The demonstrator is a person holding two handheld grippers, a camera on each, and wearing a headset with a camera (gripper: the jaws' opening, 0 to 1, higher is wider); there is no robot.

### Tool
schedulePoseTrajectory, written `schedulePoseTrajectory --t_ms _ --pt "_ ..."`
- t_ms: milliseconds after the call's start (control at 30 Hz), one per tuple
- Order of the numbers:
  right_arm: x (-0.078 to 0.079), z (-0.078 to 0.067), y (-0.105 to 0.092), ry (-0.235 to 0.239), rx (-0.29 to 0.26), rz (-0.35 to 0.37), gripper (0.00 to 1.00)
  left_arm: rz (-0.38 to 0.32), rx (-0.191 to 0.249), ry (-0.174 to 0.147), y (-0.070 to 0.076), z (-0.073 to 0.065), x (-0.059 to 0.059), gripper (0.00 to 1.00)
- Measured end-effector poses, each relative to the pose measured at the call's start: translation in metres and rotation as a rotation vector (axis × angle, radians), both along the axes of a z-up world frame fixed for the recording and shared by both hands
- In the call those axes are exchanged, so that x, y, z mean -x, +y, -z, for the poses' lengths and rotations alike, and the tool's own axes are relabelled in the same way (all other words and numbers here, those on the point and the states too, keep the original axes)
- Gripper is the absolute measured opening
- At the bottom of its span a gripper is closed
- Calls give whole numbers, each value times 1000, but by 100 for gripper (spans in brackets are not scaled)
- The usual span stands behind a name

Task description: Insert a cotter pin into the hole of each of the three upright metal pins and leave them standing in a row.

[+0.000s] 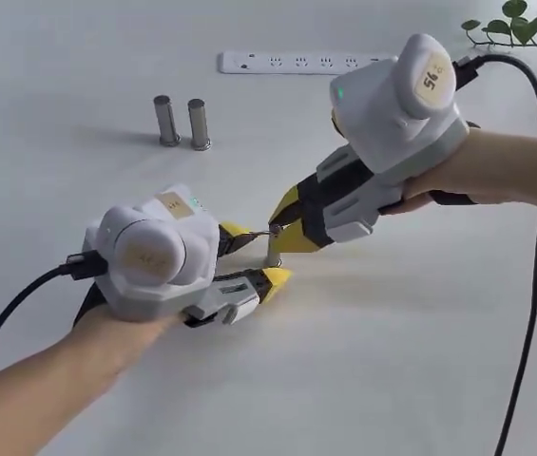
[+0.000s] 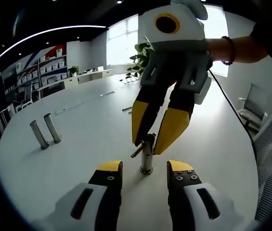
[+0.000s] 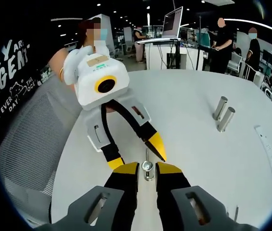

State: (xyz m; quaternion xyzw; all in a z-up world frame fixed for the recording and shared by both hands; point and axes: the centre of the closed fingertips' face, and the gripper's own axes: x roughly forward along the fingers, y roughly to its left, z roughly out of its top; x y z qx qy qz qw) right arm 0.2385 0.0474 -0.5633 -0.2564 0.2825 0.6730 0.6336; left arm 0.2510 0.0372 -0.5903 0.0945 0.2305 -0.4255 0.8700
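A: Where's the pin being worked on?
B: Centre of head view. The upright metal pin (image 1: pixel 274 256) stands on the white table (image 1: pixel 392 361), betw. the tips of both grippers.
A: And the cotter pin?
B: The thin cotter pin (image 1: pixel 270 231) is at the pin's top, poking out sideways twd frame left. Can't tell if it's thru the hole.
A: Jaws, left side?
B: The left gripper (image 2: pixel 145 166) sits lower left in head view. Jaws spread, pin betw. the yellow tips, a gap on each side.
A: Right side?
B: The right gripper (image 3: pixel 148 168) reaches in from upper right. Jaws close together, flanking the pin top & cotter pin. Can't tell whether they pinch anything.
A: The others?
B: The two other metal pins (image 1: pixel 164 120) stand upright side by side, upper left, well apart from the grippers. A power strip (image 1: pixel 306 62) lies beyond them nr the top edge.
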Motion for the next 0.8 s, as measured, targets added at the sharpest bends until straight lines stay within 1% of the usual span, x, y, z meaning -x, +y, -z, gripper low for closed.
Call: schedulePoseTrajectory --t_ms 67,133,233,333,433,467,533,667,800 --pt "0 1 1 1 -1 -2 7 -9 6 1 2 -1 0 39" --pt "0 2 1 -14 6 -12 6 -16 11 3 4 -3 1 40" --pt "-1 2 1 -20 11 -16 5 -19 30 2 6 -8 3 43" --pt "-1 2 1 -28 13 -21 5 -15 29 -11 9 -14 6 46" --pt "-3 1 1 -27 9 -13 5 -15 39 -11 14 -20 10 47" --pt "-4 2 1 -18 7 -3 5 -18 39 -14 17 -21 10 47" --pt "-4 1 1 -17 5 -5 5 -23 42 -16 21 -24 12 48" --pt "-3 0 3 -28 9 -23 4 -41 51 -26 36 -32 17 51" --pt "-7 -5 10 -35 -8 -27 4 -59 60 -33 47 -40 23 54"
